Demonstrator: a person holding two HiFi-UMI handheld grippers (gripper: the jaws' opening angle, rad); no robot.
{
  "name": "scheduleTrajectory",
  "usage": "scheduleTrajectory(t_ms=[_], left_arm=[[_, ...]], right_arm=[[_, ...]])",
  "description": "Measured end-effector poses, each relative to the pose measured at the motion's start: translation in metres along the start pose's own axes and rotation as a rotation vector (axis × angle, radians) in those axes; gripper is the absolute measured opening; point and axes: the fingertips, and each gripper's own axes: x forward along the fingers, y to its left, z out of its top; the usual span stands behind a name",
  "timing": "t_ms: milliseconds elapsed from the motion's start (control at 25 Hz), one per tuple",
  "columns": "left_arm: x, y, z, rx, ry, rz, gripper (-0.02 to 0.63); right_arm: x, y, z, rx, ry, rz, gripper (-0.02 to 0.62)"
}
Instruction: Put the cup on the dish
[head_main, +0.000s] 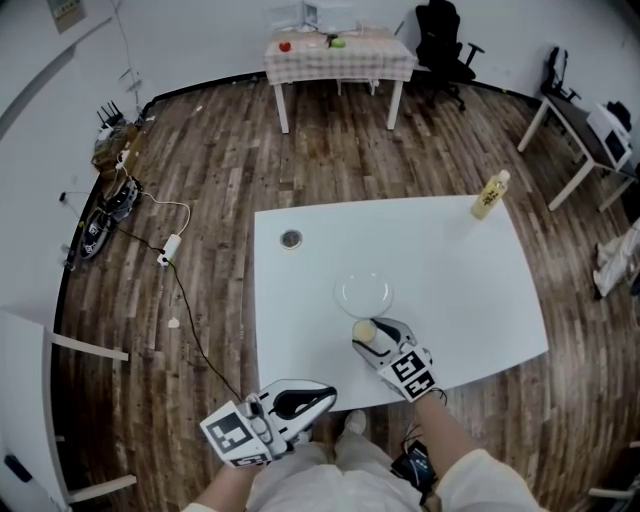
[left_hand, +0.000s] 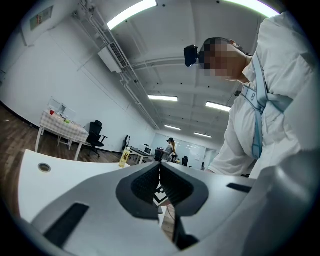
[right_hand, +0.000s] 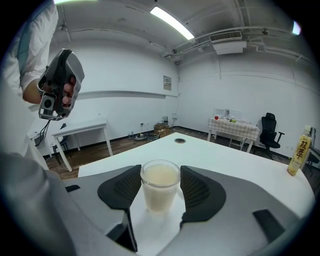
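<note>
There, cup (right_hand: 160, 189) of pale liquid in right gripper (right_hand: 160, 175)

Clear cup (right_hand: 160, 190), perhaps plastic; smooth matt table (head_main: 440, 270).

Dish (head_main: 363, 294) lies on the table (head_main: 470, 300), about mid-width; the cup (head_main: 364, 330) stands on the table just near of it, between the jaws of the right gripper (head_main: 367, 336), both pads touching it. Left gripper (head_main: 328, 396), jaws together, sits off the table's near edge, to the left. Bottle (head_main: 490, 194) stands at the far right corner, cable port (head_main: 291, 239) at far left.
</note>
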Motion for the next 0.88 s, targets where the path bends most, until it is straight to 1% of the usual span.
scheduleTrajectory(t_ms=[160, 320, 600, 880], left_arm=[[-0.003, 0.005, -0.006, -0.006, 0.017, 0.006, 0.003], [-0.003, 0.008, -0.002, -0.001, 0.005, 0.013, 0.003], [-0.003, 0.014, -0.004, -0.010, 0.008, 0.021, 0.003], [0.001, 0.016, 0.001, -0.008, -0.002, 0.020, 0.003]], right_arm=[[0.006, -0.016, 0.004, 0.010, -0.001, -0.016, 0.262], [0.013, -0.028, 0.007, 0.015, -0.005, -0.030, 0.262], [0.024, -0.048, 0.020, 0.032, -0.022, -0.050, 0.262], [0.037, -0.067, 0.021, 0.053, -0.012, -0.082, 0.262]])
